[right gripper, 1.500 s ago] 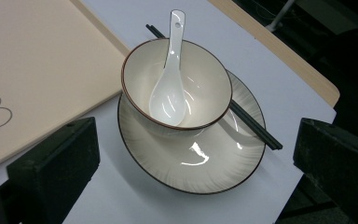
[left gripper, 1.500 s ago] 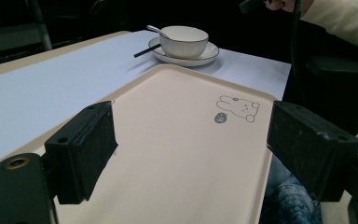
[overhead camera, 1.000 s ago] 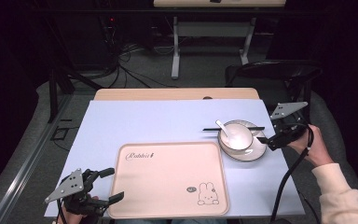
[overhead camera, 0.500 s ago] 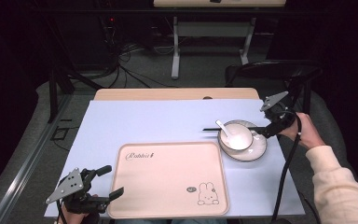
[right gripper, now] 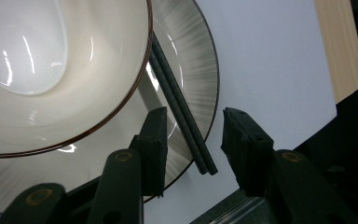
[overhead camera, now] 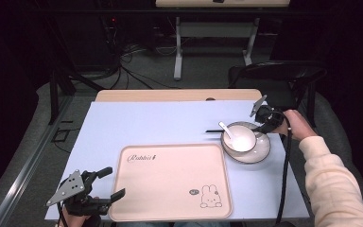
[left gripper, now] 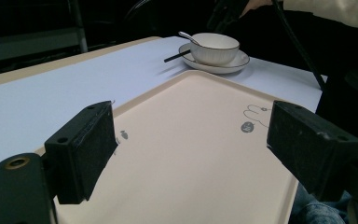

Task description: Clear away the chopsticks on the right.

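A: What do you have on the right side?

B: I see my right gripper (right gripper: 191, 135) at the far-right rim of the plate (overhead camera: 260, 150), its jaws partly open and just closing in. The black chopsticks (right gripper: 179, 109) lie across that rim, behind the bowl (overhead camera: 238, 138), and their ends sit between my jaws. One stick looks close against the left jaw, but I cannot tell that the pads press on them.

A: And the bowl itself?

B: It stands on the plate, with a white spoon (overhead camera: 226, 129) resting in it. The plate sits just beside the far-right corner of the pink tray (overhead camera: 170, 182), on the pale sheet covering the bench (overhead camera: 137, 120).

A: Your left?

B: My left gripper (overhead camera: 115, 183) hovers at the tray's near-left corner, jaws wide apart and holding nothing, the tray's edge between them from its own camera.
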`<state>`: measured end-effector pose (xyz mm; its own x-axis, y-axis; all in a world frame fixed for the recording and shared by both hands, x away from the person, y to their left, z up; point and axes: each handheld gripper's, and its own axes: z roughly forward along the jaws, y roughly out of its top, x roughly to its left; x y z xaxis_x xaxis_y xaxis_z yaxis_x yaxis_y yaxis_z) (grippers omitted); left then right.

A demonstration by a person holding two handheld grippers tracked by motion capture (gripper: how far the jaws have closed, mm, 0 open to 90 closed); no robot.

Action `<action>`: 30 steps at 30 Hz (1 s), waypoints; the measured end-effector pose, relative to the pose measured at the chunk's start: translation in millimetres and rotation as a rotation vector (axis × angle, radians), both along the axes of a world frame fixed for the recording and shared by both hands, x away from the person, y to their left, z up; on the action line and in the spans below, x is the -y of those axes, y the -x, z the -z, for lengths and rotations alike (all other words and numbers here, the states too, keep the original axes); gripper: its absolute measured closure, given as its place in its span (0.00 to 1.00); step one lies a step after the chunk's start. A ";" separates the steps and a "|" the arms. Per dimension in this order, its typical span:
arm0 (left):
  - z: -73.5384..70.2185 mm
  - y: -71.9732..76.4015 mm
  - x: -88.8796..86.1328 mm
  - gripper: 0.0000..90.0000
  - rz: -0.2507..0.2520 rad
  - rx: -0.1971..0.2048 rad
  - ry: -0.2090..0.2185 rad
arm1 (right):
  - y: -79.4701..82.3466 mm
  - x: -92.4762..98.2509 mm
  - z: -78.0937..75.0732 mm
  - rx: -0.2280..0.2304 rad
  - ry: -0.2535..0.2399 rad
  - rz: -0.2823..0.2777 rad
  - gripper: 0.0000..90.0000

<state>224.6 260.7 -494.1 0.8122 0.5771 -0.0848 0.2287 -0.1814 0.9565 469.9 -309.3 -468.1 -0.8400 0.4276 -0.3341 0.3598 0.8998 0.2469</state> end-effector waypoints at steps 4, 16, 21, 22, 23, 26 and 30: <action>0.0 -0.1 0.9 0.17 -0.002 -0.001 -0.007 | -5.7 -2.3 9.6 -0.029 0.041 -0.039 0.73; 0.4 -0.2 1.4 0.17 -0.006 -0.002 -0.004 | -15.5 -5.5 25.7 -0.075 0.079 -0.068 0.79; 0.4 -0.4 1.4 0.17 -0.005 -0.001 -0.005 | -17.6 -8.6 30.8 -0.093 0.104 -0.075 0.79; 0.4 -0.2 1.4 0.17 -0.006 -0.003 -0.003 | -18.3 -8.6 31.4 -0.090 0.102 -0.092 0.80; 0.4 -0.3 1.4 0.17 -0.006 -0.003 -0.003 | -18.1 -8.9 31.4 -0.087 0.102 -0.092 0.81; 0.5 -0.7 1.3 0.17 -0.004 -0.003 -0.003 | -17.7 -8.9 31.3 -0.084 0.096 -0.101 0.83; 0.5 -0.6 1.1 0.17 -0.005 -0.005 -0.001 | -18.4 -8.3 31.2 -0.082 0.099 -0.115 0.83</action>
<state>225.2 259.6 -494.6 0.8091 0.5811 -0.0882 0.2342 -0.1811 0.9552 488.3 -301.0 -499.3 -0.9078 0.2951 -0.2979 0.2681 0.9547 0.1289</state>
